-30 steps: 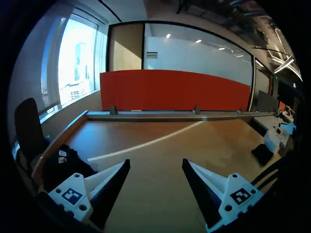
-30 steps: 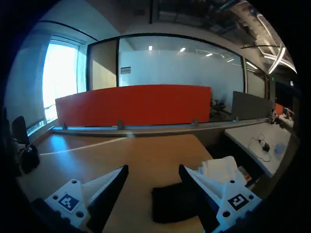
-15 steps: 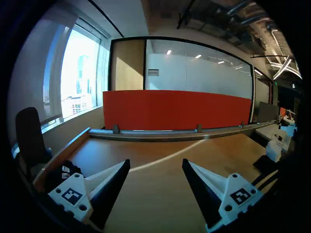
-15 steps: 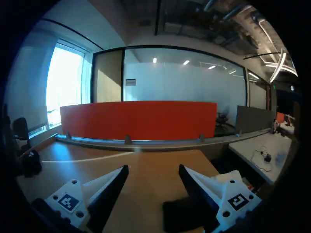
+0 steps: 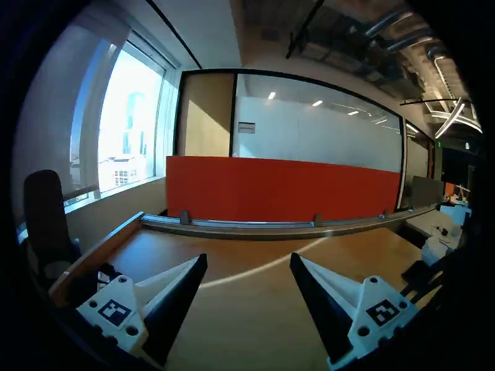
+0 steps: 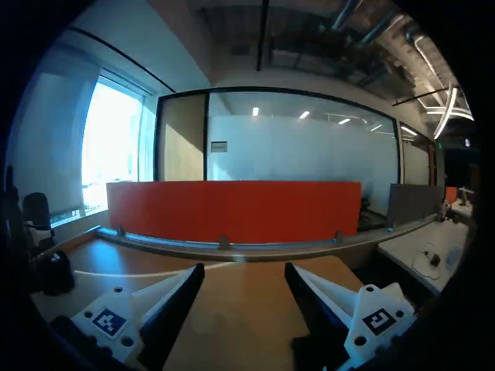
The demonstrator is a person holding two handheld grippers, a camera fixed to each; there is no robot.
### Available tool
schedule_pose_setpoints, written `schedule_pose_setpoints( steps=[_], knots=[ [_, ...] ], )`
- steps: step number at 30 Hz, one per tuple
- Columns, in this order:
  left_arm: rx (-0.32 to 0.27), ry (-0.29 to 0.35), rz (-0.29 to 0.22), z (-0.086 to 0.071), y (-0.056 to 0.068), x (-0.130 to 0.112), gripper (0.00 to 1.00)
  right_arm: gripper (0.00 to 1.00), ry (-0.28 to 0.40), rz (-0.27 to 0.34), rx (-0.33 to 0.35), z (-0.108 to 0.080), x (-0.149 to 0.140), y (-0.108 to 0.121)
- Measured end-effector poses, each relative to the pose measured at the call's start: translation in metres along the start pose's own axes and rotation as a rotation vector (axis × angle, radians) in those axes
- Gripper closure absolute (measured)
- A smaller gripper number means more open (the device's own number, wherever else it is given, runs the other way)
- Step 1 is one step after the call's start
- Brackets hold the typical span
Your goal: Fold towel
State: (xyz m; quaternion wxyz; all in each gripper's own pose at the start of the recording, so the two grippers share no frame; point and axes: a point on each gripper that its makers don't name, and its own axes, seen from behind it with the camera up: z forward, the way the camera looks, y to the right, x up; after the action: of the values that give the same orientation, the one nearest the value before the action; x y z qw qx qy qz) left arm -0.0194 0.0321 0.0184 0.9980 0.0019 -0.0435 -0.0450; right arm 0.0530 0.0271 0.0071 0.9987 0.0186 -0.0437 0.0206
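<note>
My left gripper [image 5: 247,256] hovers open over a wooden table [image 5: 260,303] with nothing between its fingers. A black cloth pile [image 5: 93,281] lies at the table's left edge, partly behind the left finger. In the right gripper view, my right gripper [image 6: 243,266] is also open and empty above the table [image 6: 247,309]. A dark folded towel [image 6: 309,352] peeks out at the bottom, mostly hidden behind the right finger. In the left gripper view, a dark cloth [image 5: 417,272] and a white stack [image 5: 436,247] sit at the far right.
A red divider panel [image 5: 284,188] on a metal rail closes off the table's far side. A dark chair [image 5: 43,216] stands by the window on the left. A white desk [image 6: 433,247] with a cable lies beyond the table's right edge. A dark object [image 6: 55,272] sits far left.
Both views have tilted upward, so the table and the cloths have slid down the frames. The white folded stack has dropped from the right gripper view. Both grippers stay open.
</note>
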Motion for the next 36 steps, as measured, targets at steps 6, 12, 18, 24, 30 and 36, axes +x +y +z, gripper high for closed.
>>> schedule_pose_setpoints(
  steps=[6,12,18,24,30,36],
  knots=[
    [0.003,0.022,0.001,0.001,-0.005,0.007,0.00,0.00,0.008,0.007,0.019,0.006,0.003,-0.031],
    [0.015,0.037,-0.022,0.004,-0.013,0.010,0.00,0.00,0.012,0.035,0.006,0.010,0.005,-0.042],
    [0.030,0.053,-0.020,0.007,-0.017,0.012,0.00,0.00,0.006,0.068,-0.001,0.011,0.011,-0.046],
    [0.059,0.074,0.015,0.010,-0.022,0.010,0.00,0.00,0.007,0.047,0.016,0.008,0.021,-0.053],
    [0.067,0.096,0.030,0.010,-0.025,0.001,0.00,0.00,0.014,0.039,0.008,0.008,0.029,-0.057],
    [0.068,0.115,0.051,0.009,-0.032,-0.015,0.00,0.00,0.017,0.041,0.013,0.008,0.027,-0.069]
  ],
)
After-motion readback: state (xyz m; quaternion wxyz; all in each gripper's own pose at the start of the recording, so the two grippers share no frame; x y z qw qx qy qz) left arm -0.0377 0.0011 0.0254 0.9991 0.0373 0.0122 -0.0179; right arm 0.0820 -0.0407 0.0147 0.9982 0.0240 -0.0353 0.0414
